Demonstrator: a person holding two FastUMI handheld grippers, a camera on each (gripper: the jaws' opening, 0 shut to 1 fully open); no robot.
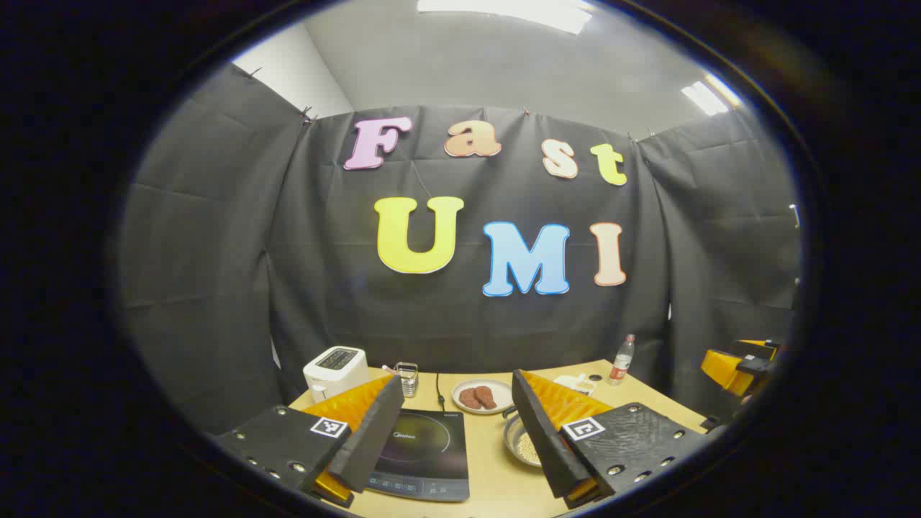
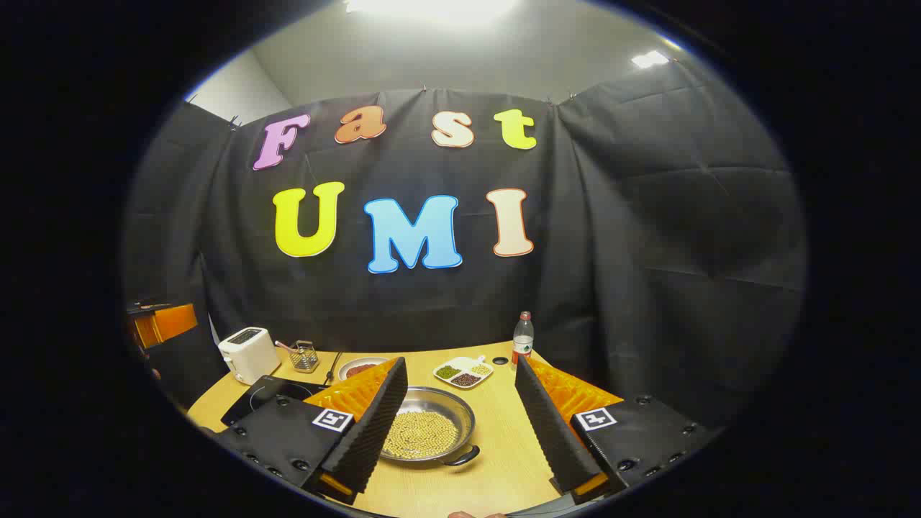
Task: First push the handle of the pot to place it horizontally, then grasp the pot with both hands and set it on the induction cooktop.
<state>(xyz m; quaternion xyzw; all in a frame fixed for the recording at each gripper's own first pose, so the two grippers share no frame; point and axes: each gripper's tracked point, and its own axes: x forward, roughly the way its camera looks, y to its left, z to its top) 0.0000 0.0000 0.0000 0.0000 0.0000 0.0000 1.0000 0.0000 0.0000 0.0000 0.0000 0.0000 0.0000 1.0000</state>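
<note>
1. the left hand-held gripper [image 1: 457, 414] hangs above the desk [image 1: 496, 482] with its jaws spread wide and nothing between them; it is released.
2. between its fingers lies the induction cooktop [image 1: 424, 453], flat on the desk, with a cord running back from its far edge.
3. the pot [image 1: 524, 440] sits on the desk just right of the cooktop, partly hidden behind the left hand-held gripper's right finger.
4. the right hand-held gripper [image 2: 460, 403] is also released, jaws wide apart, holding nothing.
5. in the right gripper view the pot [image 2: 428, 428] rests on the desk between the fingers, filled with small pale beans, with a dark handle at its near right rim.
6. the cooktop [image 2: 262, 396] lies left of the pot.
7. farther back stand a toaster [image 2: 248, 354], a wire holder [image 2: 306, 356], a plate of brown food [image 1: 482, 396], a divided dish [image 2: 463, 372] and a bottle [image 2: 523, 338].
</note>
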